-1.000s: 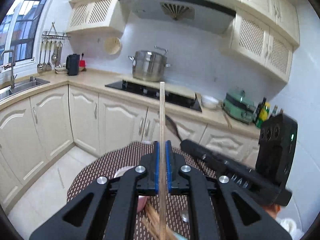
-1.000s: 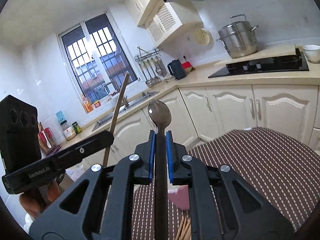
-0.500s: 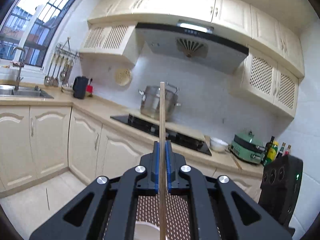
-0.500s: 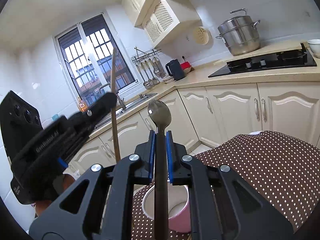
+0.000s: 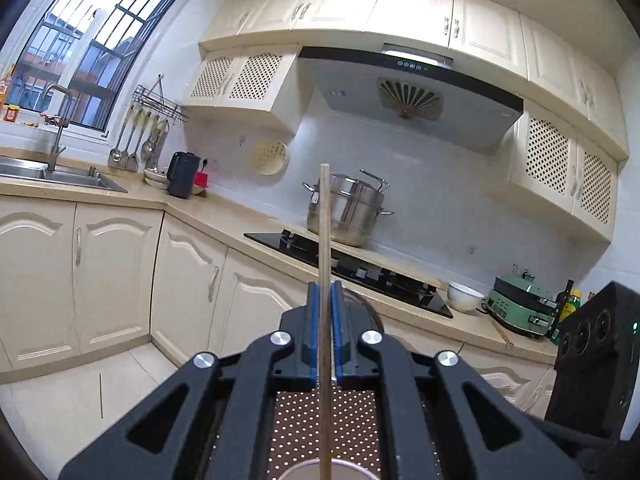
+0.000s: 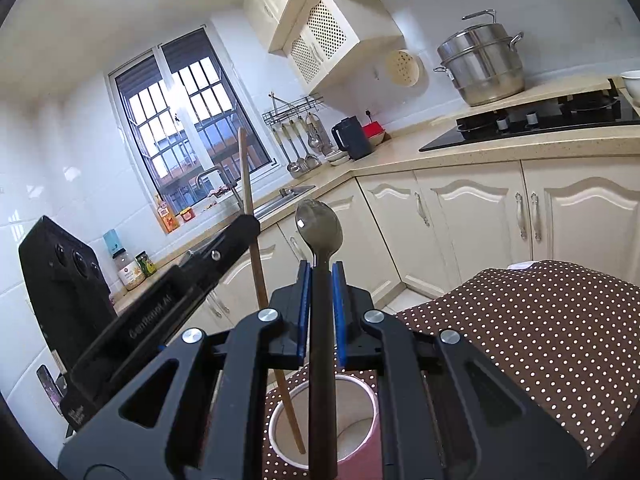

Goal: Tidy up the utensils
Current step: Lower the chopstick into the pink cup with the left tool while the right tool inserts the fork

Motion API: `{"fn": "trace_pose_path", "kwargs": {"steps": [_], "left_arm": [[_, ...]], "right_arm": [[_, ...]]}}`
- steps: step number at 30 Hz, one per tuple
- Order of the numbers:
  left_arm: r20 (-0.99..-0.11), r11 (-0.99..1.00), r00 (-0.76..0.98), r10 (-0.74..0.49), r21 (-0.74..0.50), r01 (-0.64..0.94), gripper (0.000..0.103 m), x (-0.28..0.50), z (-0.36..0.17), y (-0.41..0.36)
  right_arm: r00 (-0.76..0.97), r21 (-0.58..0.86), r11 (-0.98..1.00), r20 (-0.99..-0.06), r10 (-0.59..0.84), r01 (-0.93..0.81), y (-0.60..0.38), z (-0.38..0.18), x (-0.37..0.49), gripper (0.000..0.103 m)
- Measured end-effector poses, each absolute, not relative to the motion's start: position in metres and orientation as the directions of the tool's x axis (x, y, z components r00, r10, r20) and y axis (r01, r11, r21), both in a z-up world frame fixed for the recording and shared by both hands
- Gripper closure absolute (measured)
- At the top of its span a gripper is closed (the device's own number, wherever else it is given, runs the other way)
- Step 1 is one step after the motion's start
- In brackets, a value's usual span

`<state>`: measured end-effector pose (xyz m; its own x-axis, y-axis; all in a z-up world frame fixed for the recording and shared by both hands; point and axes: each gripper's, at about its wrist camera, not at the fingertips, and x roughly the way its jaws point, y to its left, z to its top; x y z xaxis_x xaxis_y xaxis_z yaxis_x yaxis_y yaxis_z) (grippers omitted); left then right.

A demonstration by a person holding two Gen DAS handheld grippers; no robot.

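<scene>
The left gripper (image 6: 250,222) is clenched on an upright chopstick (image 6: 256,264), its lower end inside the cup (image 6: 366,446) at 6 o'clock. The right gripper (image 6: 320,276) grasps a spoon (image 6: 319,226), bowl up at 12 o'clock, handle over the cup.

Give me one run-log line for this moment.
left tongs: shut on chopstick, tip in cup | right tongs: shut on spoon, over cup

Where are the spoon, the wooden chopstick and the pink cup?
spoon (image 6: 319,225): right wrist view, on its bowl above the claw pads.
wooden chopstick (image 6: 251,236): right wrist view, on its shaft above the other claw.
pink cup (image 6: 362,452): right wrist view, on its outer wall below the rim.
</scene>
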<state>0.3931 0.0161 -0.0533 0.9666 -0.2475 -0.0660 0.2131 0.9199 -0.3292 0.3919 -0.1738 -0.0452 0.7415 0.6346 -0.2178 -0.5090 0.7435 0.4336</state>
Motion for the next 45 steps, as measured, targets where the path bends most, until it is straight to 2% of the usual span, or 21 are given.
{"fn": "trace_pose_path", "kwargs": {"steps": [6, 7, 8, 10, 15, 20, 25, 28, 30, 31, 41, 45], "left_arm": [[-0.178, 0.911, 0.937, -0.301, -0.346, 0.226, 0.095, 0.395, -0.066, 0.016], [-0.190, 0.909, 0.934, -0.303, -0.353, 0.223, 0.088, 0.395, -0.067, 0.017], [-0.208, 0.902, 0.926, -0.314, -0.369, 0.223, 0.073, 0.395, -0.068, 0.019], [-0.223, 0.887, 0.915, -0.337, -0.400, 0.229, 0.066, 0.392, -0.069, 0.024], [-0.246, 0.841, 0.882, -0.402, -0.480, 0.249, 0.064, 0.387, -0.061, 0.033], [-0.227, 0.760, 0.838, -0.497, -0.580, 0.293, 0.063, 0.391, -0.043, 0.044], [-0.268, 0.744, 0.812, -0.519, -0.609, 0.274, 0.063, 0.403, -0.036, 0.043], [-0.276, 0.747, 0.815, -0.509, -0.612, 0.260, 0.064, 0.408, -0.034, 0.043], [-0.278, 0.756, 0.817, -0.505, -0.599, 0.264, 0.083, 0.410, -0.031, 0.040], [-0.276, 0.761, 0.817, -0.506, -0.588, 0.273, 0.099, 0.410, -0.030, 0.039], [-0.210, 0.796, 0.855, -0.475, -0.515, 0.316, 0.099, 0.383, -0.023, 0.034], [-0.211, 0.832, 0.870, -0.445, -0.456, 0.315, 0.099, 0.372, -0.023, 0.027]], "right_arm": [[0.750, 0.403, 0.759, -0.221, 0.624, -0.512, -0.171, -0.046, 0.385, 0.092], [0.756, 0.389, 0.766, -0.222, 0.616, -0.511, -0.170, -0.046, 0.382, 0.092], [0.757, 0.381, 0.770, -0.223, 0.614, -0.513, -0.169, -0.046, 0.380, 0.092], [0.761, 0.363, 0.777, -0.224, 0.609, -0.514, -0.168, -0.045, 0.377, 0.092], [0.764, 0.312, 0.786, -0.220, 0.607, -0.534, -0.161, -0.042, 0.365, 0.092], [0.761, 0.262, 0.786, -0.211, 0.613, -0.560, -0.151, -0.037, 0.356, 0.092], [0.747, 0.227, 0.774, -0.207, 0.631, -0.591, -0.139, -0.034, 0.352, 0.092], [0.742, 0.213, 0.770, -0.208, 0.637, -0.601, -0.135, -0.035, 0.353, 0.092], [0.741, 0.215, 0.769, -0.210, 0.638, -0.602, -0.134, -0.037, 0.355, 0.092], [0.740, 0.218, 0.769, -0.212, 0.638, -0.601, -0.135, -0.037, 0.356, 0.092], [0.730, 0.226, 0.770, -0.244, 0.638, -0.597, -0.138, -0.044, 0.360, 0.091], [0.715, 0.239, 0.768, -0.280, 0.640, -0.594, -0.138, -0.049, 0.360, 0.090]]}}
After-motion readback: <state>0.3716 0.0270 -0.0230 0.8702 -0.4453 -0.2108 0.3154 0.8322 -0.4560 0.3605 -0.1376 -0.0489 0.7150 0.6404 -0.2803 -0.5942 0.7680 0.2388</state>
